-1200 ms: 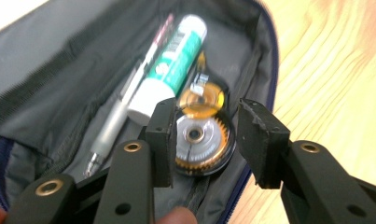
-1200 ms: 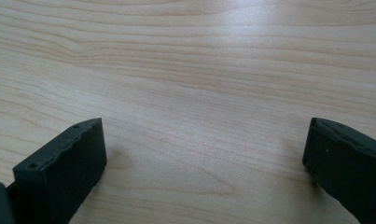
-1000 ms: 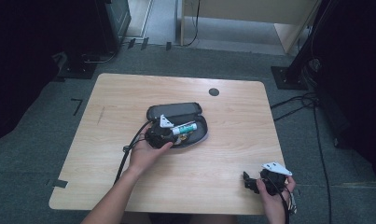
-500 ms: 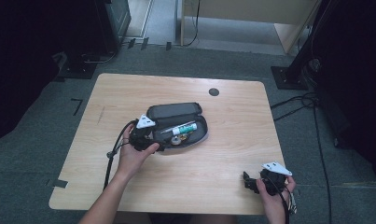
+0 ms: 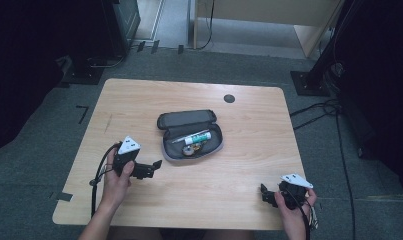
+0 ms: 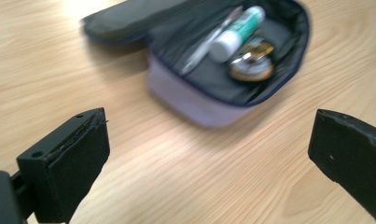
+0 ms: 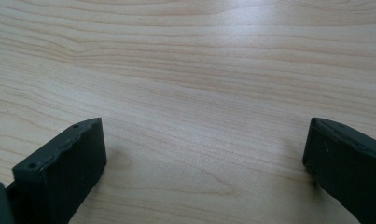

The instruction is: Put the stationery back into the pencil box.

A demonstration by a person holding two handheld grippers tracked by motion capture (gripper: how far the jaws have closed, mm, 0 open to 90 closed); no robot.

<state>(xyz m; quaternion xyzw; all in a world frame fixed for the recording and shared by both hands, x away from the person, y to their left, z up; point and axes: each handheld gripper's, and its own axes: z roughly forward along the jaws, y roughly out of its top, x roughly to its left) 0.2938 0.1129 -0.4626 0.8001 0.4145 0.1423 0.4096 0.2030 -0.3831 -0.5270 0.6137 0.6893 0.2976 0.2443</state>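
Observation:
An open dark pencil case [image 5: 191,137] [image 6: 223,84] lies at the middle of the wooden table [image 5: 139,105], its lid flipped back. Inside are a white and green tube [image 5: 197,137] [image 6: 237,29], a pen [image 6: 209,42] and a round metal item [image 6: 252,67]. My left gripper [image 5: 154,167] [image 6: 209,154] is open, a short way left of and nearer than the case, with nothing between its jaws. My right gripper [image 5: 265,195] [image 7: 204,158] rests open near the table's front right edge over bare wood.
A small black round grommet [image 5: 229,98] sits near the table's far edge. Dark stands and cables [image 5: 329,107] lie on the grey floor around the table. The person's hands [image 5: 116,180] come in from the near edge.
My left gripper has pulled back from the pencil case toward the near left of the table, jaws open and empty. The right gripper has stayed put.

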